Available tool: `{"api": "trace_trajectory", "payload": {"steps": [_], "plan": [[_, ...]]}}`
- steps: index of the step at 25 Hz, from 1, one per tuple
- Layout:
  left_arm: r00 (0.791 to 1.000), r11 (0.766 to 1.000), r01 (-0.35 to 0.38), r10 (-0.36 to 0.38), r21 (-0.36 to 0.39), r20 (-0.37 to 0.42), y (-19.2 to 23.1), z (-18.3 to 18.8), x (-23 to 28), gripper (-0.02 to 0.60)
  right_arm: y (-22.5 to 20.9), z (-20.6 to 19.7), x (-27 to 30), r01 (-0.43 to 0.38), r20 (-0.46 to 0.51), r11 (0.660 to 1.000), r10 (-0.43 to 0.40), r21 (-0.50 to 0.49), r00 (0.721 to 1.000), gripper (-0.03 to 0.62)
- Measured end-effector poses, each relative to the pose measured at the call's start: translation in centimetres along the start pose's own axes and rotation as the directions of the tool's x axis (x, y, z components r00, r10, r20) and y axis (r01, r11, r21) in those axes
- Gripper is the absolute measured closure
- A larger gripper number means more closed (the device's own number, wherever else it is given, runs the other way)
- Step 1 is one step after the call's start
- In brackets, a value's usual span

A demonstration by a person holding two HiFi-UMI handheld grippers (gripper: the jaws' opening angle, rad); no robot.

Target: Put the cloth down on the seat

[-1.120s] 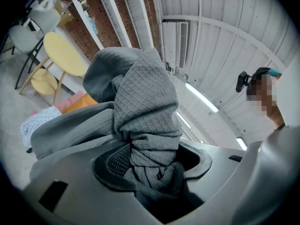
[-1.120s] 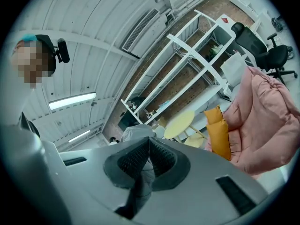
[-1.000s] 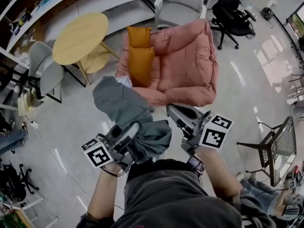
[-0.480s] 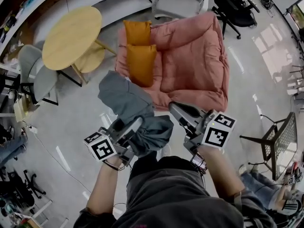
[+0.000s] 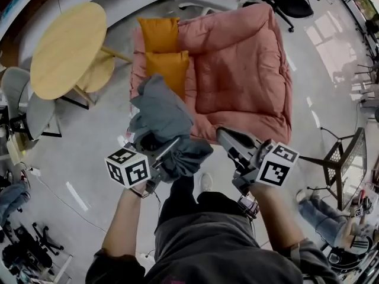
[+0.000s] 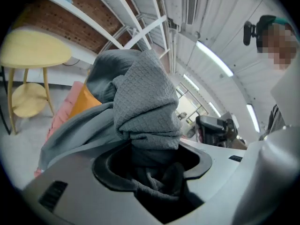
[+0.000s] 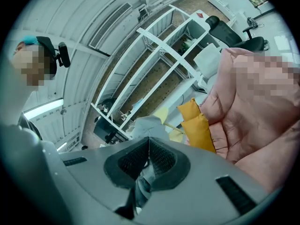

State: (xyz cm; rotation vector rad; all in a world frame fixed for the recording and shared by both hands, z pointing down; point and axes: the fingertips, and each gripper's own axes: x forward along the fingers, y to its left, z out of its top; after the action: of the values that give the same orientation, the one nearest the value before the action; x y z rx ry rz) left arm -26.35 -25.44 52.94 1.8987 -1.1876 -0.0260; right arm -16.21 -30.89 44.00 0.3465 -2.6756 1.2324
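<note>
Two grippers are in front of the person. The left gripper (image 5: 161, 152) is clamped on the one grey cloth (image 5: 160, 114), with a fold wedged between its jaws. The rest of the cloth bunches up beyond them over the floor (image 5: 89, 152), at the near left corner of the seat. The right gripper (image 5: 228, 139) has its jaws pressed together with nothing between them and points at the seat's near edge. The single pink seat (image 5: 243, 70) lies just beyond, its quilted middle bare. Two orange cushions sit along its left side, the near one (image 5: 172, 70) partly behind the cloth and the far one (image 5: 159, 34) behind that. One round yellow table (image 5: 65, 49) stands further left.
</note>
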Motion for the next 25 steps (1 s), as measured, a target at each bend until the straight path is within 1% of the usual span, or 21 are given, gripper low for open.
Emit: {"api": "trace_trajectory", "payload": {"steps": [1, 3, 5, 8, 10, 11, 12, 14, 16, 18, 21, 25], "plan": [[0.999, 1.000, -0.011, 0.012, 0.025, -0.049, 1.0, -0.7, 0.9, 0.334, -0.6, -0.2, 0.4, 0.010, -0.004, 1.000, -0.010, 0.007, 1.000, 0.579], [0.989, 0.997, -0.024, 0.035, 0.078, -0.144, 2.7, -2.3, 2.8, 0.333, -1.7, -0.6, 1.0, 0.029, -0.015, 0.999, -0.028, 0.023, 0.999, 0.579], [0.978, 0.992, -0.013, 0.039, 0.128, -0.204, 3.4, -3.2, 4.6, 0.333, -2.5, -0.8, 1.5, 0.045, -0.025, 0.998, -0.044, 0.038, 0.999, 0.579], [0.972, 0.982, 0.042, 0.003, 0.185, -0.234, 2.4, -3.0, 6.2, 0.333, -3.3, -0.5, 1.8, 0.064, -0.028, 0.997, -0.063, 0.052, 0.998, 0.579], [0.967, 0.968, 0.075, -0.013, 0.238, -0.253, 1.3, -2.7, 6.8, 0.333, -4.1, -0.1, 1.7, 0.078, -0.023, 0.995, -0.077, 0.057, 0.997, 0.579], [0.965, 0.964, 0.082, -0.013, 0.253, -0.263, 1.1, -2.6, 7.0, 0.333, -4.5, 0.2, 1.6, 0.085, -0.019, 0.995, -0.084, 0.060, 0.996, 0.579], [0.962, 0.966, 0.078, -0.008, 0.248, -0.272, 1.4, -2.7, 7.2, 0.332, -5.0, 0.5, 1.7, 0.090, -0.016, 0.994, -0.089, 0.063, 0.996, 0.579], [0.956, 0.981, 0.045, 0.013, 0.187, -0.293, 3.3, -3.4, 7.6, 0.331, -5.8, 0.6, 2.0, 0.097, -0.016, 0.993, -0.096, 0.070, 0.995, 0.579], [0.946, 0.993, -0.006, 0.044, 0.119, -0.321, 6.3, -4.8, 7.9, 0.331, -6.5, 0.1, 2.7, 0.100, -0.025, 0.991, -0.098, 0.084, 0.995, 0.579], [0.932, 0.995, -0.069, 0.089, 0.069, -0.351, 9.4, -6.4, 7.9, 0.331, -7.0, -0.8, 3.5, 0.100, -0.042, 0.990, -0.097, 0.101, 0.994, 0.579], [0.901, 0.986, -0.165, 0.155, 0.012, -0.405, 13.6, -9.0, 8.1, 0.331, -7.7, -2.1, 4.7, 0.101, -0.074, 0.987, -0.092, 0.124, 0.993, 0.579], [0.846, 0.970, -0.242, 0.200, -0.021, -0.494, 17.6, -12.0, 8.5, 0.315, -8.2, -3.4, 6.4, 0.103, -0.106, 0.985, -0.089, 0.139, 0.990, 0.579]]}}
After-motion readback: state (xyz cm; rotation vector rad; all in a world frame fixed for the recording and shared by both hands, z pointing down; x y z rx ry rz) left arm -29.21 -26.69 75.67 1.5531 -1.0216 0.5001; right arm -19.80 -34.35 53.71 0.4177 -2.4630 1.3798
